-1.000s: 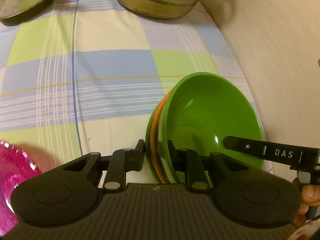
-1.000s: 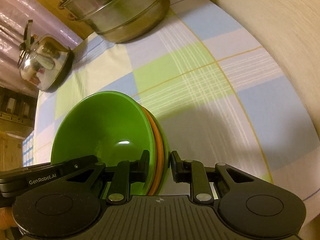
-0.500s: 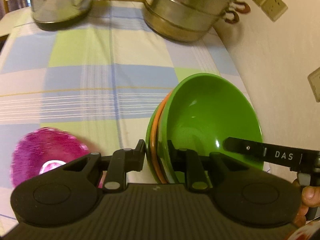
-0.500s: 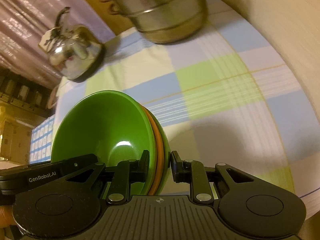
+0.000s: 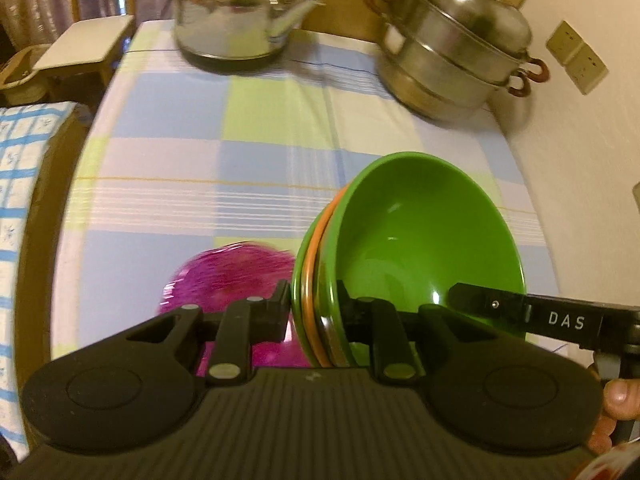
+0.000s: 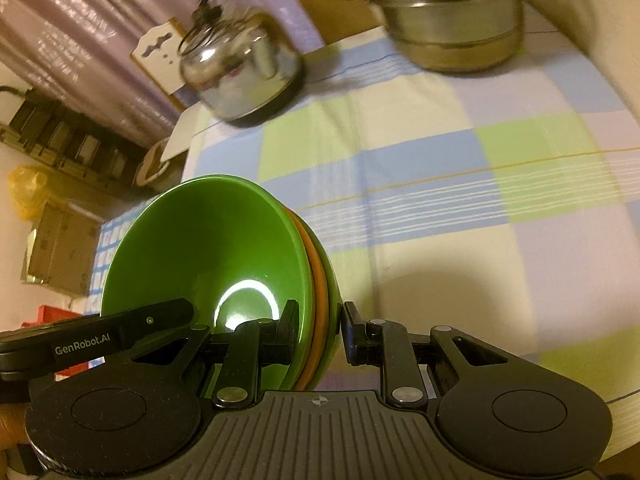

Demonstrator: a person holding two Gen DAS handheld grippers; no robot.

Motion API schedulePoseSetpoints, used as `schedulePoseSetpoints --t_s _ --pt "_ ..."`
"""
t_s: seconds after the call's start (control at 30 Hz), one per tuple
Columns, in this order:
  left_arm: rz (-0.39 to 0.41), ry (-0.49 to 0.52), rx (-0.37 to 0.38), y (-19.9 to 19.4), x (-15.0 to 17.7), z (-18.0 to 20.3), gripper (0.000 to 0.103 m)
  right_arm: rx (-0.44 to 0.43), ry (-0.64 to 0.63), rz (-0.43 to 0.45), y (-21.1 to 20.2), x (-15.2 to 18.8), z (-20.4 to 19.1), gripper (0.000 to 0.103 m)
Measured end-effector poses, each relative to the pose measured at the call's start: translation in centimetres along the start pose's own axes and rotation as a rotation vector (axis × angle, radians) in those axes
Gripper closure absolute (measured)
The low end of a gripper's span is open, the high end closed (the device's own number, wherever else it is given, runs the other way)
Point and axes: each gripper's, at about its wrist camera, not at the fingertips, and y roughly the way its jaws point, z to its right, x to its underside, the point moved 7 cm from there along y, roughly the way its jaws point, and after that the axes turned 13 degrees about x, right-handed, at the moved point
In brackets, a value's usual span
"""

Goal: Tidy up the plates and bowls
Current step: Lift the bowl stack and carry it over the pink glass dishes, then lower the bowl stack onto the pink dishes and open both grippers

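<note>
A nested stack of bowls (image 5: 424, 240), green inside with an orange one between green ones, is held off the checked tablecloth (image 5: 240, 160). My left gripper (image 5: 314, 312) is shut on one side of its rim. My right gripper (image 6: 318, 330) is shut on the opposite rim; the stack also shows in the right wrist view (image 6: 208, 256). A pink glossy plate (image 5: 228, 280) lies on the cloth below, to the left of the stack, partly hidden by my left gripper.
A steel kettle (image 5: 236, 12) stands at the far left of the table and a steel steamer pot (image 5: 452, 44) at the far right. A wall (image 5: 580, 128) with sockets runs along the right side. The table's left edge (image 5: 60, 200) drops to a chair.
Both grippers have risen and pulled back with the bowl stack. The kettle and pot now show fully, and the pink plate has come under the left gripper.
</note>
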Motion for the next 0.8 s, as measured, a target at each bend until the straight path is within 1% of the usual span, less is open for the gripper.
schedulePoseSetpoints --t_s 0.2,0.43,0.8 --pt "-0.004 -0.043 -0.025 -1.0 1.0 -4.4 0.085 -0.015 -0.023 -0.043 2.8 2.0 -3.6 0.081" --pt "-0.014 -0.080 -0.036 -0.5 2.2 -8.3 0.085 -0.010 -0.031 -0.086 6.1 3.6 -5.3 0.081" --pt "-0.019 -0.104 -0.014 1.8 3.0 -10.8 0.085 0.033 -0.035 -0.108 9.2 4.3 -5.6 0.080"
